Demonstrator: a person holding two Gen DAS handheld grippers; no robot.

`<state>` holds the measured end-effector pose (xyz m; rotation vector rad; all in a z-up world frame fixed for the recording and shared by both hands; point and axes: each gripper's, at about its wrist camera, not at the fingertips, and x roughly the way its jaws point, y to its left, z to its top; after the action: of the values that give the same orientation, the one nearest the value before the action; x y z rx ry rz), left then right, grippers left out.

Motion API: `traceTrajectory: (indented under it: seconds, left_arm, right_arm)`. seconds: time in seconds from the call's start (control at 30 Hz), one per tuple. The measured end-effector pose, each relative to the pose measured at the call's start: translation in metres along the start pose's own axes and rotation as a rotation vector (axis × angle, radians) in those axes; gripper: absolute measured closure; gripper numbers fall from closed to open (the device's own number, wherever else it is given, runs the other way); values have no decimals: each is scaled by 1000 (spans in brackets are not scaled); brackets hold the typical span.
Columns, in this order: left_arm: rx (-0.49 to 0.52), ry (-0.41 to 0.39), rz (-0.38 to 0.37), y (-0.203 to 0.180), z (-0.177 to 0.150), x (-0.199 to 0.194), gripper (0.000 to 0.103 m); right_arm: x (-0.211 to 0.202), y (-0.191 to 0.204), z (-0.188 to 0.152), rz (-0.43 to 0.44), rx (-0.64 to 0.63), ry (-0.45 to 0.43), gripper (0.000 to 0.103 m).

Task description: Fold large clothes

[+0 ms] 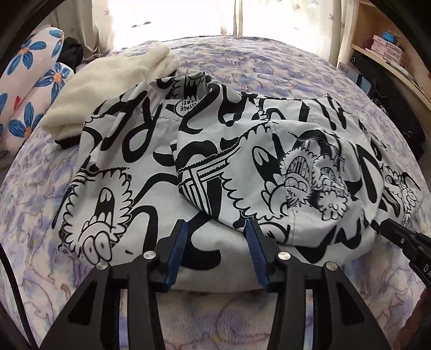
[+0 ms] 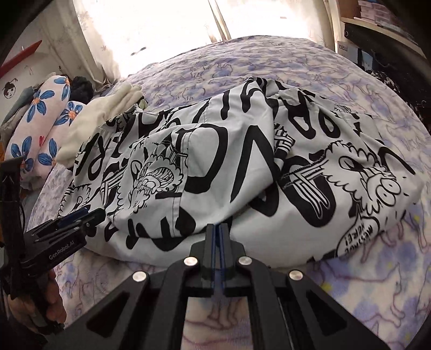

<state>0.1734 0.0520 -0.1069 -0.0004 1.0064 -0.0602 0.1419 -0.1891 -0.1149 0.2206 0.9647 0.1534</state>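
Both grippers point down at the shirt (image 1: 215,161) on the bed (image 1: 269,62): left gripper (image 1: 215,228) fingers spread, right gripper (image 2: 217,228) fingers pressed together, empty.

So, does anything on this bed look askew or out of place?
The printed shirt lies bunched in a lopsided heap on the bedspread, one fold slumped over the middle, not flat. Its far left corner overlaps the cream garment.

Two wrist cameras look steeply down along their fingers at a bed (image 1: 282,67), facing a bright window (image 2: 161,24). The left view sits close over the near edge of a printed garment (image 1: 150,150); the right view looks from just beside it. Both share the garment, a cream cloth (image 2: 107,113) and flowered pillows (image 1: 32,80).
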Motion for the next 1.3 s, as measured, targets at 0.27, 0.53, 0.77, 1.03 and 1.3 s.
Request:
traceTrajectory:
  seconds: [0.27, 0.53, 0.77, 1.03, 1.3]
  left_arm:
    - [5, -51, -28, 1, -3, -44, 56]
    - [-8, -121, -40, 9, -6, -88, 44]
    - [-28, -133, -66, 17, -13, -112, 42]
    - [-41, -129, -68, 31, -21, -126, 40]
    - [-99, -98, -113, 50, -31, -120, 31]
  right_arm:
    - [-47, 12, -10, 9, -30, -81, 101]
    - [-117, 35, -10, -19, -131, -224, 101]
    - [-159, 46, -9, 0, -172, -280, 101]
    - [-208, 53, -9, 125, -264, -269, 101]
    - [-239, 54, 1, 161, -329, -246, 99]
